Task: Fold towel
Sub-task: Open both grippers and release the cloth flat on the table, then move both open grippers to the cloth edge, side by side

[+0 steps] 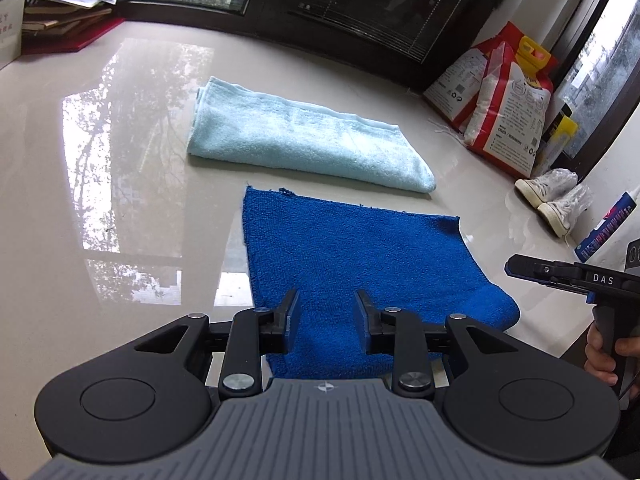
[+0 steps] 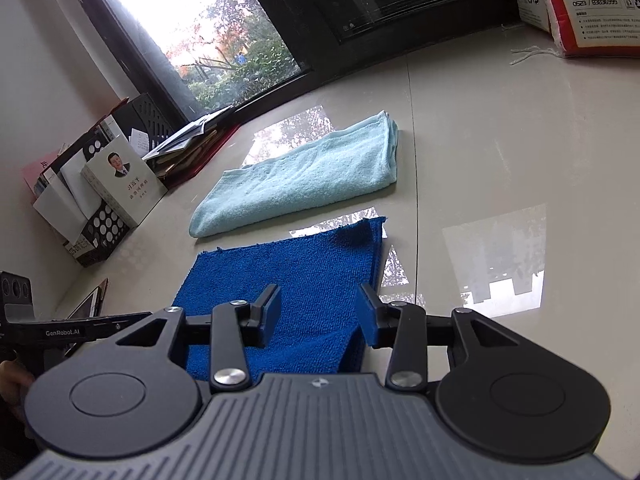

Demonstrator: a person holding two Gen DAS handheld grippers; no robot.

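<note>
— So where's the dark blue towel [image 1: 352, 264]?

— Flat on the glossy pale table [image 1: 120, 200], folded over on its right side; just beyond it, apart, lies a folded light blue towel [image 1: 304, 140].

— And the grippers?

— Left gripper [image 1: 327, 312] hovers over the near edge, jaws spread, pinching nothing; right gripper [image 2: 318, 308] likewise hangs above the cloth's folded side, jaws spread and empty.

— Further out?

— Red-and-white bags [image 1: 504, 108] and a pair of white sneakers [image 1: 552, 196] by the window; books [image 2: 124, 184] stacked on the other side.
</note>
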